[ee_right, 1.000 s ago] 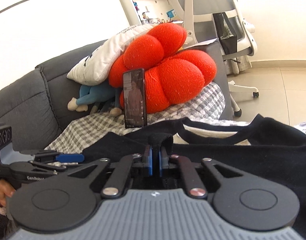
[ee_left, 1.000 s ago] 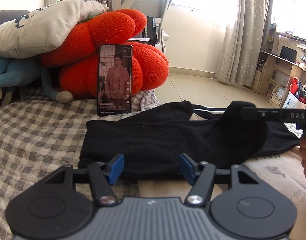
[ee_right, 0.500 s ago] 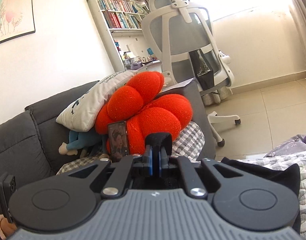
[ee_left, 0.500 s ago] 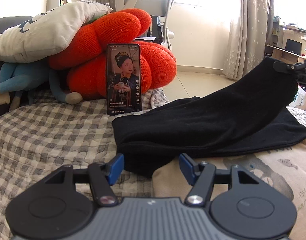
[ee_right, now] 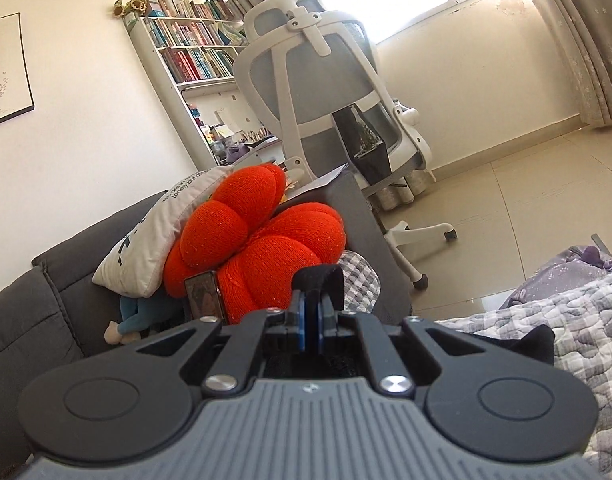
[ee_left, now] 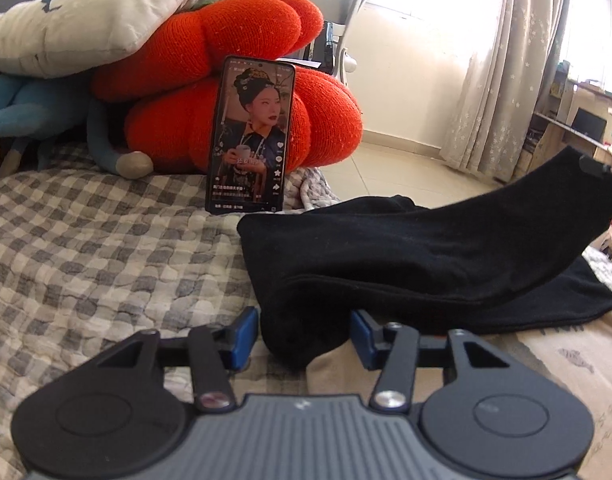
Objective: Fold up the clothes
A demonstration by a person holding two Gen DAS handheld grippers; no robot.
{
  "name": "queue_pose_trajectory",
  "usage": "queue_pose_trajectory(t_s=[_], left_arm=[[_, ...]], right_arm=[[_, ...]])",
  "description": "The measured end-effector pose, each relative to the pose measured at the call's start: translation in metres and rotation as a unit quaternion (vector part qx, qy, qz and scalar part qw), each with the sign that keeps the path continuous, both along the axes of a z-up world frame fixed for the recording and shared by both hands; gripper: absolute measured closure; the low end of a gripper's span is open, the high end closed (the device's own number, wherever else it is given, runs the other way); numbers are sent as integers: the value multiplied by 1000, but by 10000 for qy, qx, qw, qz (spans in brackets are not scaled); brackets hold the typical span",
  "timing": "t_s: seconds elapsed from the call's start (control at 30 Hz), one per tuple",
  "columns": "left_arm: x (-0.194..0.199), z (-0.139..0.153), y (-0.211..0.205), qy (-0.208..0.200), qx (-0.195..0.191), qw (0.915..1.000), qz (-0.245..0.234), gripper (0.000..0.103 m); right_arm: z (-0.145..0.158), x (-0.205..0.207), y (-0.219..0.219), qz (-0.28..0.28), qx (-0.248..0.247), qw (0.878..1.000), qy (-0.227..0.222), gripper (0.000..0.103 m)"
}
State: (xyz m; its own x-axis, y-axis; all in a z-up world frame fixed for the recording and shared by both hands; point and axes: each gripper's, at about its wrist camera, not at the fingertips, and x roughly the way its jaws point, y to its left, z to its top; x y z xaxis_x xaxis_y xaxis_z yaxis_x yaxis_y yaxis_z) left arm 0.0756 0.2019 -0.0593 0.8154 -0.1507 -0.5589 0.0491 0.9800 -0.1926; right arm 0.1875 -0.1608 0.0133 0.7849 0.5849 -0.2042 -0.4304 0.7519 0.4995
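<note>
The left gripper is closing, its blue fingers either side of the near corner of the black garment; the pads do not yet press the cloth. The right gripper is clenched on a fold of the same black cloth and holds that end raised off the bed.

The garment lies just in front of the phone, one layer on the checked blanket, the upper layer lifted to the phone's right. My judgement: the fold is midway. One half is being carried over, the near corner still needs pinning, and flattening and any further folds remain.

Behind the phone sit an orange cushion, a pale pillow and a blue plush toy. Beyond them stand an office chair, a bookshelf and curtains over a tiled floor.
</note>
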Motion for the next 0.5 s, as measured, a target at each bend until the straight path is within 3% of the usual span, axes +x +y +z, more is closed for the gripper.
queue_pose_trajectory(t_s=[0.1,0.27,0.5], left_arm=[[-2,-4,11,-65,-415,9989,190,89],[-12,-12,33,-324,-1194,9904,619,93],[-23,-11,33,-703,-1135,9882,753,94]], right_arm=[[-1,6,8,140,31,9997,181,94],[23,10,30,465,49,9987,176,94],[86,13,73,824,58,9964,-198,95]])
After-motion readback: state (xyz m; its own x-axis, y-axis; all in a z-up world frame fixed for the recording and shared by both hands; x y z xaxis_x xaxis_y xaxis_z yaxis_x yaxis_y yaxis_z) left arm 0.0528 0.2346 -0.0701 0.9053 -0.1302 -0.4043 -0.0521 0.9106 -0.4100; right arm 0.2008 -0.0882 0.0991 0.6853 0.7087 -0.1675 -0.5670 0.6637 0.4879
